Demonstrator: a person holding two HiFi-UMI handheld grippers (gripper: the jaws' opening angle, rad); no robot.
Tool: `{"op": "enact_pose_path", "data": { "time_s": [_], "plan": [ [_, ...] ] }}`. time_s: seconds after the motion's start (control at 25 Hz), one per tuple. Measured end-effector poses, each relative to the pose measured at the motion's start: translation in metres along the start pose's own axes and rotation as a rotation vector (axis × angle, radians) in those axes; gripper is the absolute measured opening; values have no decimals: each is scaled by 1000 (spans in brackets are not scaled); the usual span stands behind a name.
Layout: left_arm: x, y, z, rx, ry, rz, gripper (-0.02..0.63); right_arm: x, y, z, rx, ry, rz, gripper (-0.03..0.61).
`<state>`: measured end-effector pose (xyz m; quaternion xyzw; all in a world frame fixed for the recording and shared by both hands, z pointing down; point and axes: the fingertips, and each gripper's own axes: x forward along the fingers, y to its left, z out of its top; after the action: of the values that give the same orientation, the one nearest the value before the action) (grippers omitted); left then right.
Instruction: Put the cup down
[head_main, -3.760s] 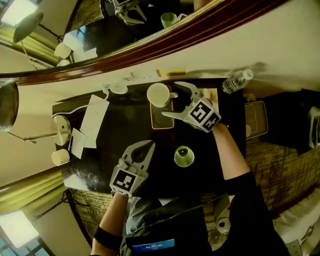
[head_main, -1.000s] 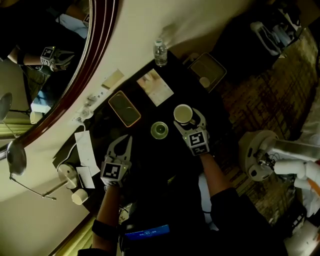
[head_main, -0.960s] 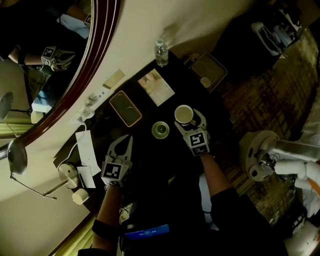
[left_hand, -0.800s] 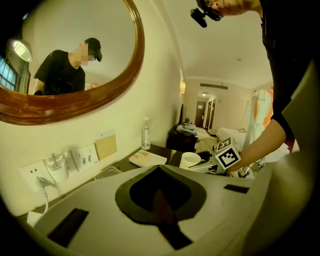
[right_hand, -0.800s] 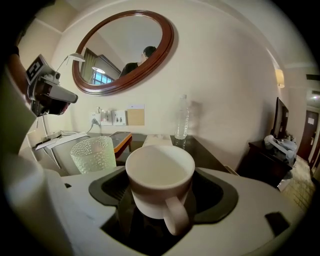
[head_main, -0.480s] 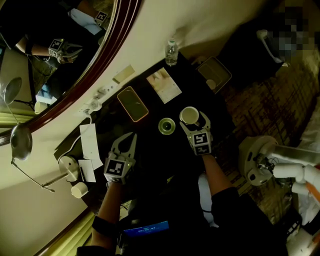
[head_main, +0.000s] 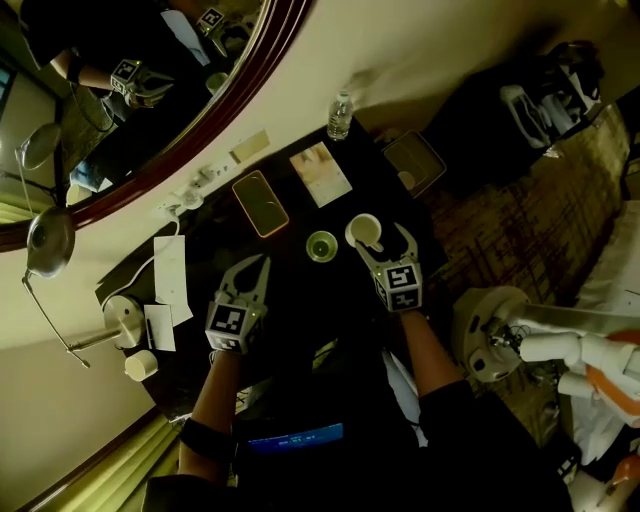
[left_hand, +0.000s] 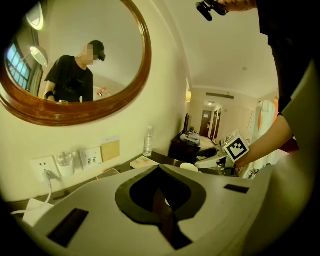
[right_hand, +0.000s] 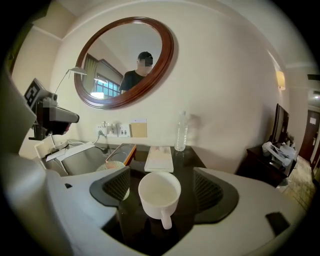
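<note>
Cup (right_hand: 159, 192) stands upright on the dark table (right_hand: 187, 159), mouth up, handle pointing back at the right gripper (right_hand: 162, 186), whose wide-apart jaws, just closing slightly, flank it without contact; left gripper (left_hand: 159, 170) jaws pressed together, empty.

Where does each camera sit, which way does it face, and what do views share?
Head view: on the person's head, looking steeply down at the table; forearms, left tongs, right tongs show.
Left gripper view: on left tongs, facing the mirror; its shut jaws show.
Right gripper view: on right tongs, facing the cup between open jaws that have just been closing.
Shared: water bottle, in all three.
</note>
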<state>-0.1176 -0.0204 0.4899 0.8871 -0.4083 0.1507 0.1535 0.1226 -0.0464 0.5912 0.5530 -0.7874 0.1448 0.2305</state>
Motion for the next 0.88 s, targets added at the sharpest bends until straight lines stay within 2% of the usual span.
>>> {"op": "enact_pose_path", "data": {
  "time_s": [0.2,0.28,0.44,0.68,0.88],
  "plan": [
    [-12,-4,12,-41,-52,21,4,-29,6,32,10,-27,65,374],
    [-17,-2,13,-55,-65,39,4,-39,11,45,0,-40,93,291],
    [-24,-1,10,-66,-64,64,4,-53,23,64,-38,-63,152,192],
    [-33,-5,11,-76,-67,85,4,-61,35,68,-56,-77,164,18],
    [-39,-3,11,-79,-56,95,4,-62,44,64,-46,-70,201,15]
  ]
}}
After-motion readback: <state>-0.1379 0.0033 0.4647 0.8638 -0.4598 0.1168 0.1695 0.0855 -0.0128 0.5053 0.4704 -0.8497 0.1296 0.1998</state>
